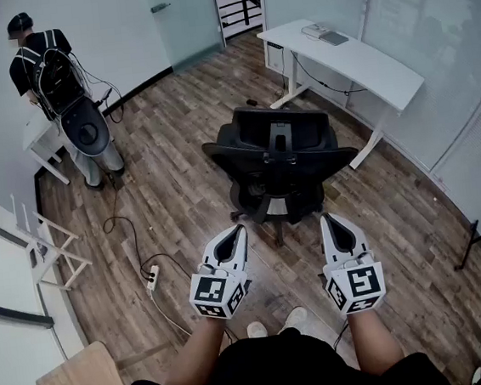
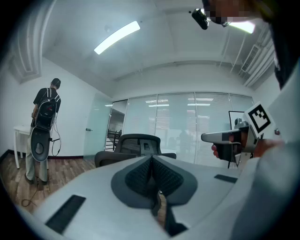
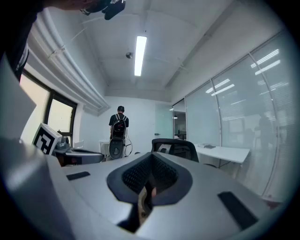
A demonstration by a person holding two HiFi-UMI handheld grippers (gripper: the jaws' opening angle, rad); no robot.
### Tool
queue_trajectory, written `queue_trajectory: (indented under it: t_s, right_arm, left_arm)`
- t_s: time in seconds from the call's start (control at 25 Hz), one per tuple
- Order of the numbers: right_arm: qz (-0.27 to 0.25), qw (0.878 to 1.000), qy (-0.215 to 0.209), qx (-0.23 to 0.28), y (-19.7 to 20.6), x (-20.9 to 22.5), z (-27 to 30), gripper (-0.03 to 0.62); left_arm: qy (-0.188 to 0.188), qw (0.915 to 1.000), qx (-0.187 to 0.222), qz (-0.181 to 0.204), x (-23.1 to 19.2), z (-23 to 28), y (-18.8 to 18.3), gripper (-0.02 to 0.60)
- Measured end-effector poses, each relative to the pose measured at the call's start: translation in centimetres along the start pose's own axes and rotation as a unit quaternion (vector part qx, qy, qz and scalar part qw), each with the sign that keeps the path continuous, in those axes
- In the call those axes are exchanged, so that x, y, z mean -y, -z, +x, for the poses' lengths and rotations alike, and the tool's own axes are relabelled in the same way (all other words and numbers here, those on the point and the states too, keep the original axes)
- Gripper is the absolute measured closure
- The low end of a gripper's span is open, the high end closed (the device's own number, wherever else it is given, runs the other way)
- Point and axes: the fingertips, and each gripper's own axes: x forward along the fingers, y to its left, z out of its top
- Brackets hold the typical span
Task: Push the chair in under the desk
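Approach step — my left gripper [image 1: 237,233] and right gripper [image 1: 331,221] both closed, empty, level, just short of chair [image 1: 278,159] back. Chair stands mid-floor, well apart from desk [image 1: 355,60]. Next: contact backrest, push toward desk.

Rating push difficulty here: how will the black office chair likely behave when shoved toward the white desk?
The chair probably rolls easily: its wheeled base stands on smooth wood floor. Pushed off-centre, it may swivel or veer rather than travel straight. Pushed high on the backrest, it might tilt first.
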Motion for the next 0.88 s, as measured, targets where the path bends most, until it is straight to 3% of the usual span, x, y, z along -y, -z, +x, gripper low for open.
queue_trajectory:
  t_s: [0.36,0.6,0.72,0.88]
  right_arm:
    - [0.026,1.000,0.004,0.001,0.4,-2.0,-0.6,0.591]
    - [0.064,0.998,0.002,0.004,0.9,-3.4,-1.3,0.586]
    - [0.058,0.998,0.006,0.000,1.7,-3.5,-1.5,0.543]
    - [0.032,0.999,0.008,-0.004,2.1,-3.5,-1.1,0.437]
  left_arm:
    - [-0.004,0.9999,0.012,0.004,-1.5,-1.6,-0.8,0.567]
    - [0.000,0.9986,0.018,0.050,-3.1,-2.9,-0.9,0.567]
    - [0.003,0.9985,0.017,0.053,-3.6,-3.1,-1.0,0.567]
    - [0.014,0.9984,0.005,0.055,-3.6,-2.6,-0.4,0.566]
